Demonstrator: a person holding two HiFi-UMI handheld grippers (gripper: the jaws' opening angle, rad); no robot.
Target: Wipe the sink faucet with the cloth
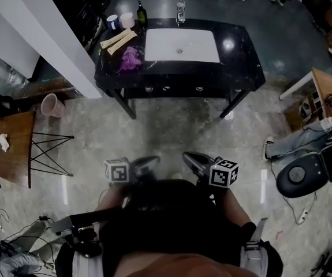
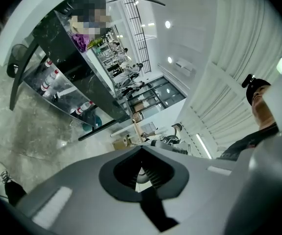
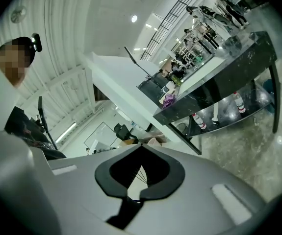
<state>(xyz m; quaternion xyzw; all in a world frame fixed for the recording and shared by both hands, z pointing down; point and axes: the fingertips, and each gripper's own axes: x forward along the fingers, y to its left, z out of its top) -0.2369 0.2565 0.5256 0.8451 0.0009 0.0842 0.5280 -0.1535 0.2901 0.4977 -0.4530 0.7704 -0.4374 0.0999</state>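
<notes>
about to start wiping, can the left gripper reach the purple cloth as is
Probably not yet: the left gripper is shut and a stretch of floor away from the purple cloth, which lies uncovered on the counter.

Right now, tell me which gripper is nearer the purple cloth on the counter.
Left. In the head view the left gripper is far short of the counter, almost in line with the purple cloth; the right gripper is just as far back but offset further right.
</notes>
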